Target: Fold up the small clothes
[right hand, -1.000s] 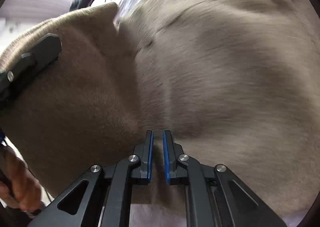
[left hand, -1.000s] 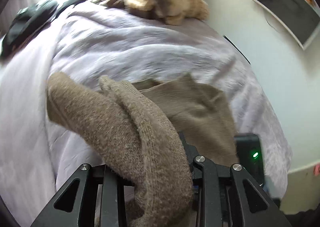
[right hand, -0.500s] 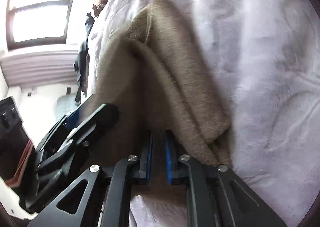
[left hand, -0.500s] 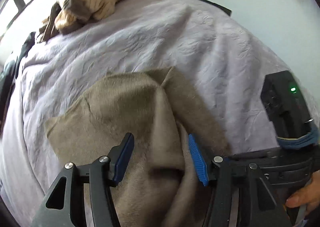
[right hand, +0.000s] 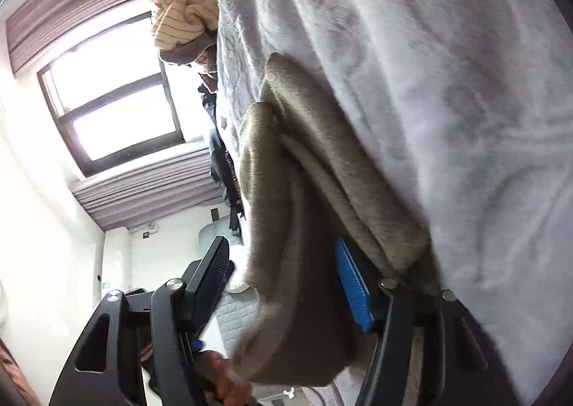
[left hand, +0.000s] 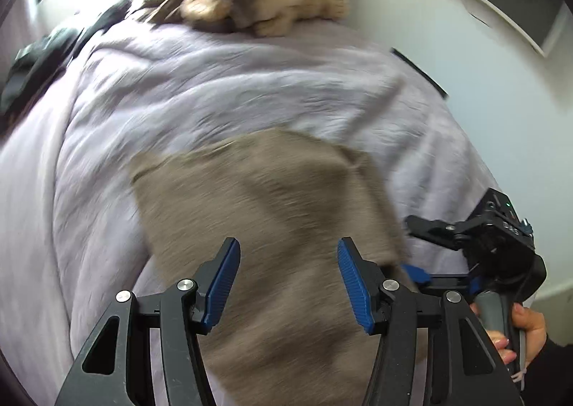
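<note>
Both let go: right gripper [right hand: 283, 284] jaws just opened off the garment [left hand: 272, 212], left gripper [left hand: 286, 284] released too, fold now flat on bed [left hand: 250, 90].

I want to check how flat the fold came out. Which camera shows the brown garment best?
The left wrist view: it looks down on the brown garment, showing its top face spread on the lilac bedcover, though blurred. The right wrist view sees it edge-on, showing stacked layers but little of the top.
</note>
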`<control>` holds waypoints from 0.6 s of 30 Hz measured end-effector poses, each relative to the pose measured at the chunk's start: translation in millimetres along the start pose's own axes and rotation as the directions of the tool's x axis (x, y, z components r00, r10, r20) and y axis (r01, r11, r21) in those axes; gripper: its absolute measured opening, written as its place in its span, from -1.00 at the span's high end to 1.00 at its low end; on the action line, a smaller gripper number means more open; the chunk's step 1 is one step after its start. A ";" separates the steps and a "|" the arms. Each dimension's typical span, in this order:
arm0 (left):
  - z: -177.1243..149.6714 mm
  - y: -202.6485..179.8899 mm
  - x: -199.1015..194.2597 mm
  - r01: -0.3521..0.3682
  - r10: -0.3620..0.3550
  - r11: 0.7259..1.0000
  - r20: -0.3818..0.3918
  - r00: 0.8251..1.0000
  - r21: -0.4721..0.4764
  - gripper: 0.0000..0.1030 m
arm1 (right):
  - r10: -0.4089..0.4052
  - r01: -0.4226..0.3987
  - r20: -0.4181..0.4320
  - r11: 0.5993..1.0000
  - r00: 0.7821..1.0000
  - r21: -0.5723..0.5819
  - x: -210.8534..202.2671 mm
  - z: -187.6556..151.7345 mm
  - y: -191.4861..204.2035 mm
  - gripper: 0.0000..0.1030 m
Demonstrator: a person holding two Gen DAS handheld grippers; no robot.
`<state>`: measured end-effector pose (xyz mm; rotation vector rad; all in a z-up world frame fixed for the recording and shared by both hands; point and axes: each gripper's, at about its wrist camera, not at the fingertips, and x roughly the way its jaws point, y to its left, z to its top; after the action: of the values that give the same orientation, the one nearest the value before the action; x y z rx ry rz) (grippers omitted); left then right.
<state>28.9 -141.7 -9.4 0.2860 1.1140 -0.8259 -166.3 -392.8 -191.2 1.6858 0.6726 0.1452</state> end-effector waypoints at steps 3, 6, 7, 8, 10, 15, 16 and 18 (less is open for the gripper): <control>-7.1 27.7 5.9 -0.027 0.023 0.996 -0.047 0.999 -0.082 -0.13 | -0.058 0.056 -0.052 0.998 0.997 -0.035 18.5 6.7 11.1 -0.27; -15.8 47.3 12.7 -0.043 0.031 0.989 -0.086 0.996 -0.143 -0.13 | -0.119 0.109 -0.097 0.988 0.988 -0.106 32.5 10.4 29.3 -0.30; -19.1 51.3 15.2 -0.062 0.047 0.986 -0.102 0.994 -0.152 -0.13 | -0.144 0.127 -0.112 0.981 0.983 -0.145 37.0 11.6 38.3 -0.30; -22.1 54.0 17.0 -0.082 0.064 0.984 -0.117 0.991 -0.156 -0.13 | -0.166 0.142 -0.125 0.973 0.978 -0.182 39.2 13.1 47.0 -0.30; -28.0 58.0 20.1 -0.099 0.078 0.981 -0.134 0.988 -0.165 -0.43 | -0.228 0.185 -0.148 0.948 0.962 -0.259 55.0 11.3 63.4 -0.30; -34.6 62.9 18.6 -0.129 0.108 0.974 -0.119 0.987 -0.186 -0.99 | -0.367 0.288 -0.163 0.882 0.916 -0.373 89.3 24.9 84.4 -0.30; -34.9 64.4 20.8 -0.143 0.119 0.972 -0.130 0.984 -0.188 -0.99 | -0.384 0.300 -0.163 0.874 0.909 -0.383 95.0 27.4 87.0 -0.30; -34.4 66.4 25.0 -0.173 0.144 0.967 -0.155 0.977 -0.189 -0.99 | -0.414 0.327 -0.157 0.858 0.897 -0.395 104.8 34.2 90.3 -0.30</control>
<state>57.5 -87.5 -59.0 0.2623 1.2791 -0.5515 -33.2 -376.4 -142.9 1.1673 1.0752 0.1826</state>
